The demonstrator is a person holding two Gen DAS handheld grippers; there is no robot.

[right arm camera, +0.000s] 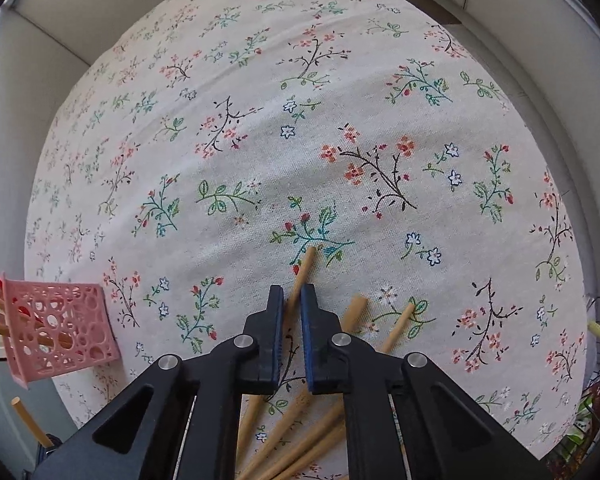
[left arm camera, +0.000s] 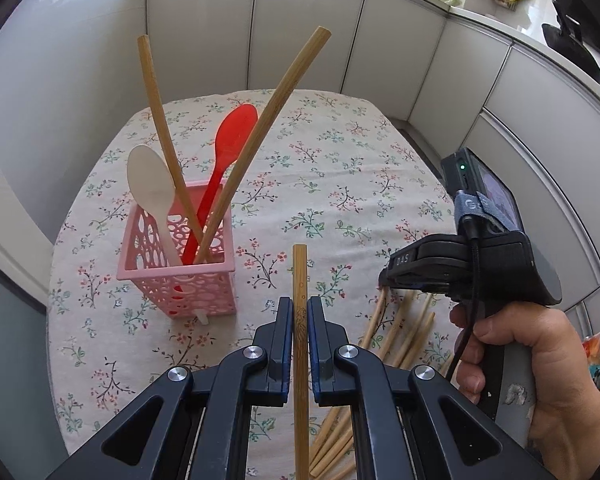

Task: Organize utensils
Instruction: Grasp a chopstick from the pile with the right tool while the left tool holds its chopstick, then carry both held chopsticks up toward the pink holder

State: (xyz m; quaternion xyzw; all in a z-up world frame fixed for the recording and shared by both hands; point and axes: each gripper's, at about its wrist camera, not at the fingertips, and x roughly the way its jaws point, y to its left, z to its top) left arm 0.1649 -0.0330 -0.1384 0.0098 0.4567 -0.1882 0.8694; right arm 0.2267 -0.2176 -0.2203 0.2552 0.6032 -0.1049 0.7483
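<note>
Left hand-held gripper (left arm camera: 300, 316) is clamped on a single bamboo chopstick (left arm camera: 300, 280), which stands between the blue pads with its blunt end rising above the fingertips and the rest running down out of view. Our right hand-held gripper (right arm camera: 291, 300) points steeply down at the loose pile of chopsticks (right arm camera: 320, 436) on the floral tablecloth (right arm camera: 340, 120) of the table, and its jaws have drawn nearly together around one stick from that pile (right arm camera: 303, 272); the pads look to be on it, though we cannot see the contact itself. The pink perforated basket (left arm camera: 180, 276) stands to the left, near the table's edge, already holding two chopsticks, a white spoon (left arm camera: 150, 188) and a red spoon (left arm camera: 230, 148). We judge these sticks to be light, stiff and smooth, so they will not bend or break under a firm pinch, but a thin round shaft may roll or pivot between flat pads. Taking hold near the middle should keep a stick from swinging, while a grip toward the thick end leaves more length free to drop into the basket. Lifting one from the pile may drag its neighbours, since they lie touching and crossed.
</note>
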